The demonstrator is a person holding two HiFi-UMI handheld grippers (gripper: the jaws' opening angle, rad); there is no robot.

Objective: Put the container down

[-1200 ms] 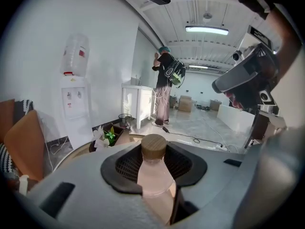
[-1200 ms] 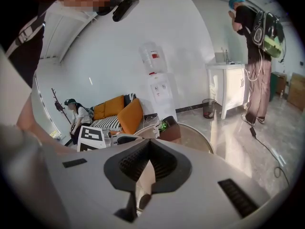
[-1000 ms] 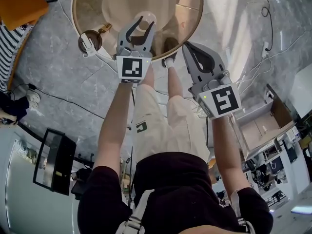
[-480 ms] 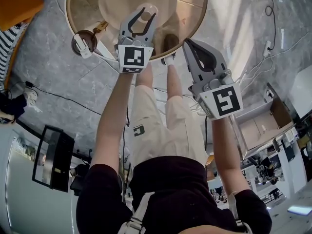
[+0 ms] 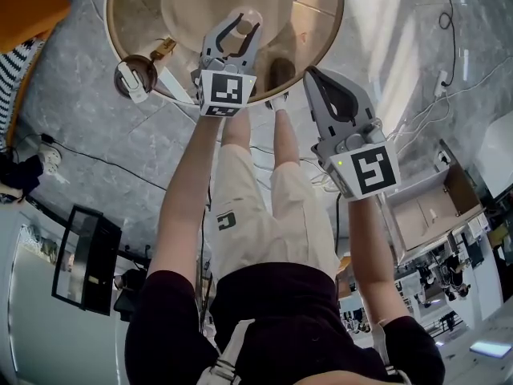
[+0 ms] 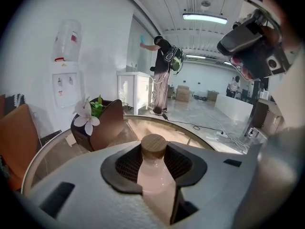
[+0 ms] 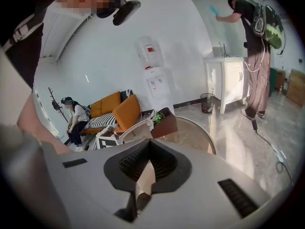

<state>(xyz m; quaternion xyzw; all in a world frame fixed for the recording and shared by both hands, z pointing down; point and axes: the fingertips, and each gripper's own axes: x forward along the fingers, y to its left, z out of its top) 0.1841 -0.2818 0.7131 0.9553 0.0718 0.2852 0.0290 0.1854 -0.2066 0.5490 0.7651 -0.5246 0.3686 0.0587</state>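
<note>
The container (image 6: 154,173) is a pale pink bottle with a round wooden cap (image 6: 154,146). My left gripper (image 6: 155,163) is shut on its neck and body. In the head view the left gripper (image 5: 239,29) holds the container (image 5: 245,18) upright over the near part of the round glass-topped table (image 5: 325,30). I cannot tell whether its base touches the tabletop. My right gripper (image 5: 314,77) hangs right of the table's near edge, over the floor, with its jaws together and nothing in them. The right gripper view shows the right gripper (image 7: 144,175) with only a thin slit between its jaws.
A dark planter with a white flower (image 6: 98,120) stands on the table's far left side. A small round brown stand (image 5: 133,74) sits beside the table. A water dispenser (image 6: 64,75), a white cabinet (image 6: 135,90), an orange sofa (image 7: 116,108), people and floor cables (image 5: 442,21) surround it.
My left gripper has carried the container a little farther in over the table. The right gripper has barely shifted.
</note>
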